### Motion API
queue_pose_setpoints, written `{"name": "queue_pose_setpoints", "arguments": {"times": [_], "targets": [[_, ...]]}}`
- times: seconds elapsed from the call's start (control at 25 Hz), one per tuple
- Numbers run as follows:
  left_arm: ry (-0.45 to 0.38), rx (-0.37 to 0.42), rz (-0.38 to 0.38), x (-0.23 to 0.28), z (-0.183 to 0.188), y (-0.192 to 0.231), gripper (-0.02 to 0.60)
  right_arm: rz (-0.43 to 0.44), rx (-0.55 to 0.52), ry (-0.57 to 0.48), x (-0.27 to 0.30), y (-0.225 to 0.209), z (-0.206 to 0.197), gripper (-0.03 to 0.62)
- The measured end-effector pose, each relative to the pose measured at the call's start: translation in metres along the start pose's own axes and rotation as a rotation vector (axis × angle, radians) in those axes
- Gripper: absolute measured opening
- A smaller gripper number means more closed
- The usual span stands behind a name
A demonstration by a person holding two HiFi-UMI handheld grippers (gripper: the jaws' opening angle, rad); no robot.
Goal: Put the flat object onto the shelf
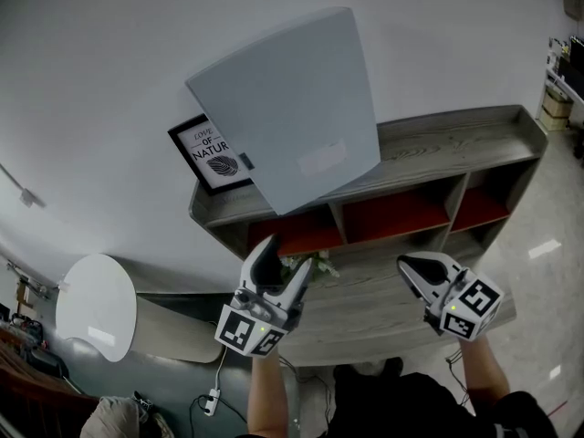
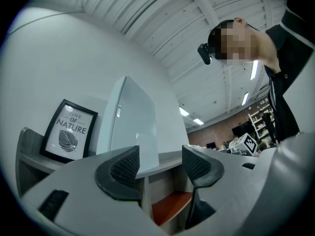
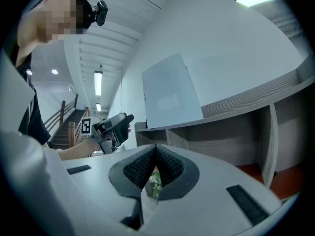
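Observation:
The flat object [image 1: 292, 108] is a pale grey board that stands on the top of the grey wooden shelf [image 1: 456, 140] and leans back against the white wall. The left gripper view shows the board [image 2: 133, 127] nearly edge-on, and in the right gripper view the board [image 3: 170, 92] rests on the shelf top. My left gripper [image 1: 285, 261] hangs below and in front of the board, jaws open, with nothing between them [image 2: 160, 163]. My right gripper [image 1: 406, 265] is held lower right, in front of the shelf, with its jaws [image 3: 156, 156] shut on nothing.
A black-framed leaf print [image 1: 212, 153] stands on the shelf top just left of the board. Red-backed compartments [image 1: 392, 215] lie under the top. A small flowering plant [image 1: 310, 265] sits on the lower wooden surface [image 1: 365, 308] by my left gripper. A white round table [image 1: 96, 307] is at lower left.

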State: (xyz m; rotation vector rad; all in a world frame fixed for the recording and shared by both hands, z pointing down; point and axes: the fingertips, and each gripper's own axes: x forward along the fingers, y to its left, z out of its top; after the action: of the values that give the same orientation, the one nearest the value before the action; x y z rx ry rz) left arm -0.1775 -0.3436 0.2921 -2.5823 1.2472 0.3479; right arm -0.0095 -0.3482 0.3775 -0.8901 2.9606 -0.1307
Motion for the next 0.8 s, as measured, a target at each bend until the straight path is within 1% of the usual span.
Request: {"name": "queue_pose_setpoints", "arguments": {"times": [0.24,0.36,0.4,0.8], "targets": [[0.028,-0.012,0.008,-0.003,-0.017,-0.016,0.225,0.005,0.009,0.002,-0.002,0.002,-0.004,0.012],[0.043,0.001,0.018,-0.004,-0.022,-0.023,0.192,0.015,0.009,0.004,-0.003,0.006,-0.005,0.014],[0.048,0.005,0.021,-0.005,-0.024,-0.025,0.170,0.017,0.010,0.005,-0.004,0.007,-0.006,0.012],[0.082,0.010,0.032,-0.024,-0.036,-0.043,0.094,0.015,0.017,0.017,-0.005,0.026,-0.016,0.014]]}}
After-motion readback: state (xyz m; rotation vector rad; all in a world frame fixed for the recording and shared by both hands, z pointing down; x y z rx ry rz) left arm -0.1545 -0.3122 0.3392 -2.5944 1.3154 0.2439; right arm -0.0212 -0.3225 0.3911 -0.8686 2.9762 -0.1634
